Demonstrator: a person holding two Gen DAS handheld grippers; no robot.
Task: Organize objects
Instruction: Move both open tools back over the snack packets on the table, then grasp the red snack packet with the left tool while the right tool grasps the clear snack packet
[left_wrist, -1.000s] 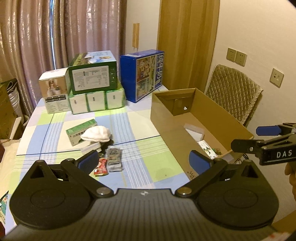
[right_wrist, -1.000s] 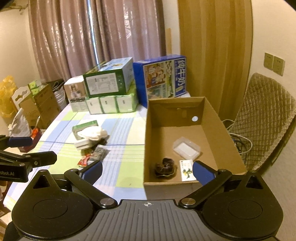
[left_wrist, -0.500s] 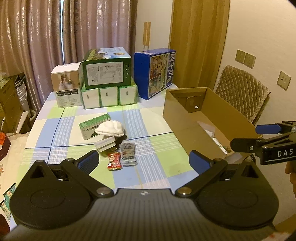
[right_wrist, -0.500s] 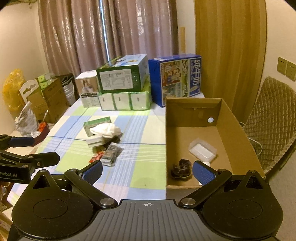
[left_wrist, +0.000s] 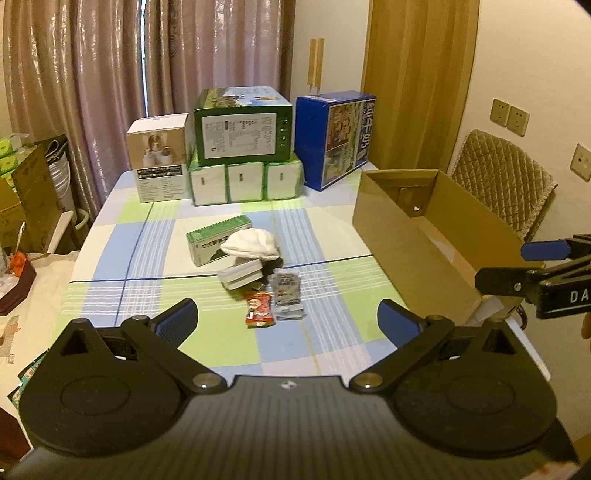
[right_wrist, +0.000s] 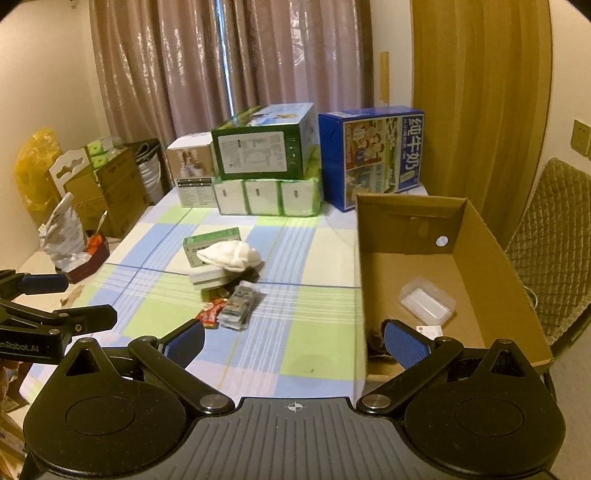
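A small pile lies mid-table: a green-and-white box, a white cloth draped on it, a flat white case, a red snack packet and a grey packet. To the right stands an open cardboard box holding a clear plastic container and a small card. My left gripper hovers open over the table's near edge, short of the pile. My right gripper is open too, straddling the cardboard box's left wall. Both hold nothing.
Big cartons line the table's far edge: a white one, a green one on tissue packs, a blue milk carton. A padded chair stands right; boxes and bags crowd the floor left.
Both views have swung left and pulled back a little, so the pile now sits nearer centre and the cardboard box further right. Nothing on the table has moved; both grippers stayed open.
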